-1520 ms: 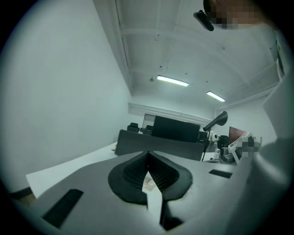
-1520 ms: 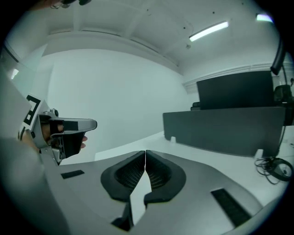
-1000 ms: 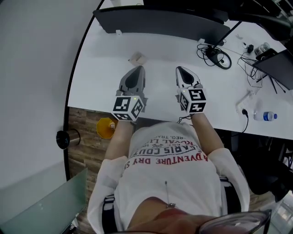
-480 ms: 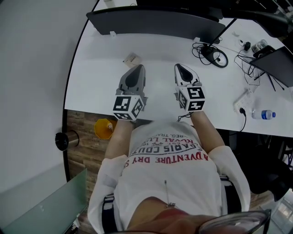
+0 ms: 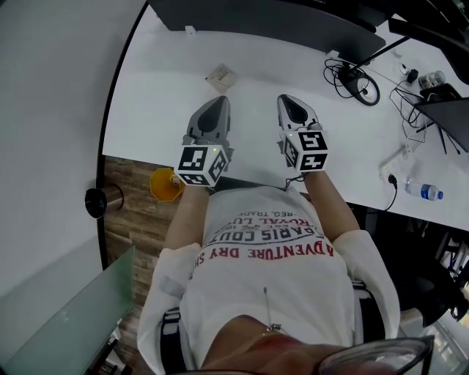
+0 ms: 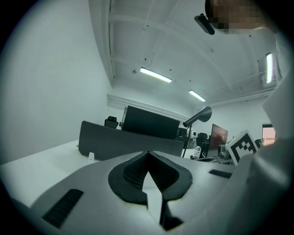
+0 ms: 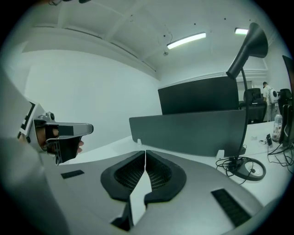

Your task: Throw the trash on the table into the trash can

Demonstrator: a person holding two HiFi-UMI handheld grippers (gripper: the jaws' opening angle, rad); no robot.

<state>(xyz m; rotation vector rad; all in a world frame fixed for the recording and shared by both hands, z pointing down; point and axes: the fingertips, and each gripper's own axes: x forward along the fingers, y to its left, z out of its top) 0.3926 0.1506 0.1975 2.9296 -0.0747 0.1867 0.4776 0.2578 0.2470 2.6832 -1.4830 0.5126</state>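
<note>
Trash can (image 5: 165, 184), yellow, stands on the wood-pattern floor at far left, partly tucked under the near edge of the white table (image 5: 157, 102). It lies below and to the left of the left gripper's marker cube.

Left gripper (image 5: 218, 101) is held over the table's near portion, pointing away from the person toward the dark partition (image 5: 249, 16) at the table's far side. Its own view shows the left gripper (image 6: 148, 153) with its two jaws pressed together at the tips and nothing between them.

Trash (image 5: 220, 73), a small pale crumpled piece, lies on the table just beyond the left gripper's tips. It is about in line with them, apart from them and not touching.

Right gripper (image 5: 287, 99) is held parallel to the left one, beside it, over the same near strip of table. The trash sits ahead of it and off to its left, farther from it than from the left gripper. Its own view shows the right gripper (image 7: 145, 151) with jaws closed on each other, only a hairline seam between them, gripping nothing.

Cables (image 5: 357, 79) lie coiled on the table farther right, and a bottle (image 5: 424, 192) lies near the right edge.
</note>
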